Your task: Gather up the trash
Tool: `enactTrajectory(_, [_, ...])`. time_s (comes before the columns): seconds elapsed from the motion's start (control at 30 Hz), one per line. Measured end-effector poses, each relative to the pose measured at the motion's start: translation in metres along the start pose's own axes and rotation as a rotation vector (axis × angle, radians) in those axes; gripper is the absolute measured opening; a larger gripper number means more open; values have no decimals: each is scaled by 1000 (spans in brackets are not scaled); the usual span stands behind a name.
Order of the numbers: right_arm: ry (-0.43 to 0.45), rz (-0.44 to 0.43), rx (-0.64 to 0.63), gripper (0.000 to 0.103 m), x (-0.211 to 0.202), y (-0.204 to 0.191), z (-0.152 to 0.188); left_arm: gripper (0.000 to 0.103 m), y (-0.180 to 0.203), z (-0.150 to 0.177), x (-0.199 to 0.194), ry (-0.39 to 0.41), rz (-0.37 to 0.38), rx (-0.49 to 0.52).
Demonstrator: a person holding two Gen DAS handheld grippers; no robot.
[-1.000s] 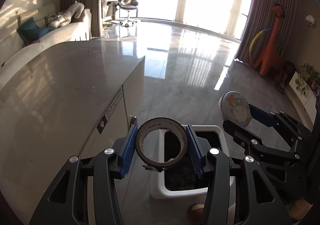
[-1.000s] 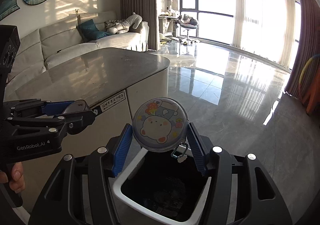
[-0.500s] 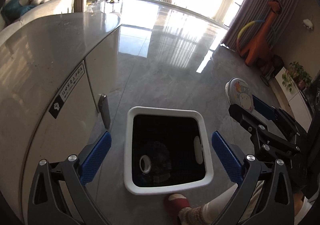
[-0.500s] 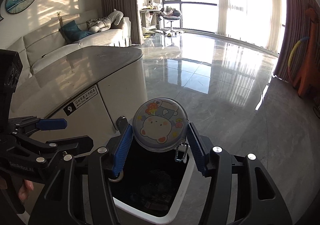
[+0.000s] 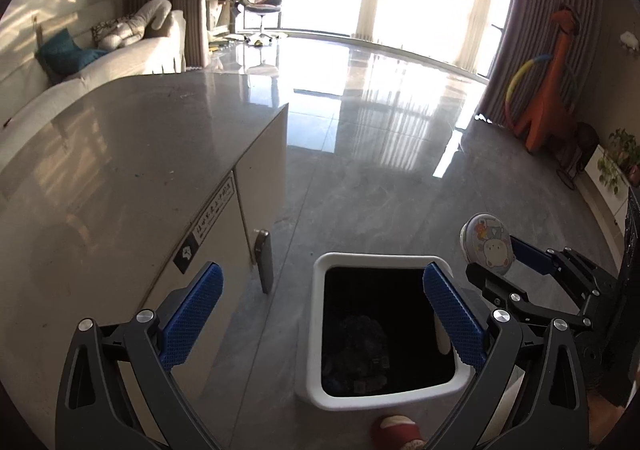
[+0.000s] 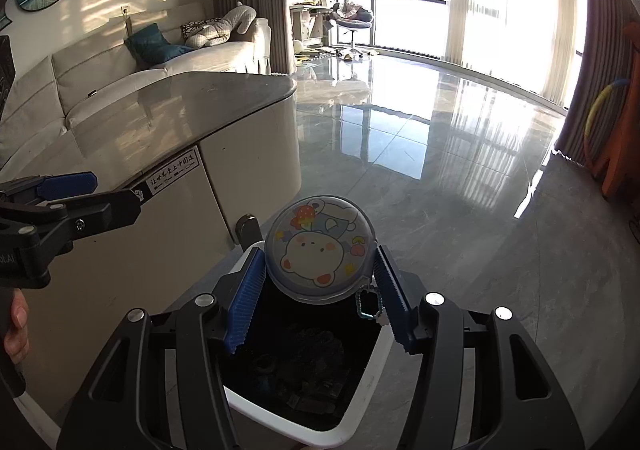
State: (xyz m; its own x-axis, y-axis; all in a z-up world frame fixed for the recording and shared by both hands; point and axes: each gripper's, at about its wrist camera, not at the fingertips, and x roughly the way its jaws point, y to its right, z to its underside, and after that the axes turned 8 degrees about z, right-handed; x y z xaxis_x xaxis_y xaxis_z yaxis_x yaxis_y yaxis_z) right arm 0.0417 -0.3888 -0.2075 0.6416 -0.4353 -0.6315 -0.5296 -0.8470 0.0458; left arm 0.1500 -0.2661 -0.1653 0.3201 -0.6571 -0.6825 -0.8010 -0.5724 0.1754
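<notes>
A white square trash bin [image 5: 320,334] with a black liner stands on the floor beside the counter; it also shows in the right wrist view [image 6: 360,406], with dark trash at its bottom. My left gripper [image 5: 322,314] is open and empty above the bin's left side. My right gripper [image 6: 316,286] is shut on a round case with a cartoon bear [image 6: 320,250] and a small chain, held above the bin's far rim. The case also shows in the left wrist view [image 5: 486,246] to the right of the bin.
A grey-topped counter [image 5: 120,154] with white cabinet doors and a handle [image 5: 263,262] stands left of the bin. A red slipper [image 5: 396,430] is at the bin's near edge. A sofa [image 6: 160,62], an orange toy giraffe [image 5: 552,86] and glossy floor lie beyond.
My left gripper opened and dropped the tape roll into the bin, then tilted up and shifted left. My right gripper still holds the bear case over the bin.
</notes>
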Motion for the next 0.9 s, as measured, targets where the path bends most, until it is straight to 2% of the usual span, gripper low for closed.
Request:
enactTrajectory(0.2, [-38,-30,-25,57,8,-8,2,99,-16,5,-18,36,-72,-5])
enactTrajectory(0.4, [-58,-24,-46,58,10,-11,6,99,-32,11,-27,21,-104,-53])
enactTrajectory(0.43, [-79,-32,-45,64,12,-10,6,99,-35,12,-29,21,-107,-64])
enactTrajectory(0.47, [-105,-50,-43,93,16,-9,7,99,-39,13,-32,25,-113,-74])
enactTrajectory(0.5, [-117,-57,-49,99,18,-11,8,99,-41,13,-34,28,-115,-82])
enactTrajectory(0.7, [-112,-35,-149,98,15,-25,11,99,-45,13,-49,55,-135,-89])
enactTrajectory(0.9, [0,-57,-118,98,-10,-29,0,99,-48,16,-65,84,-162,-82])
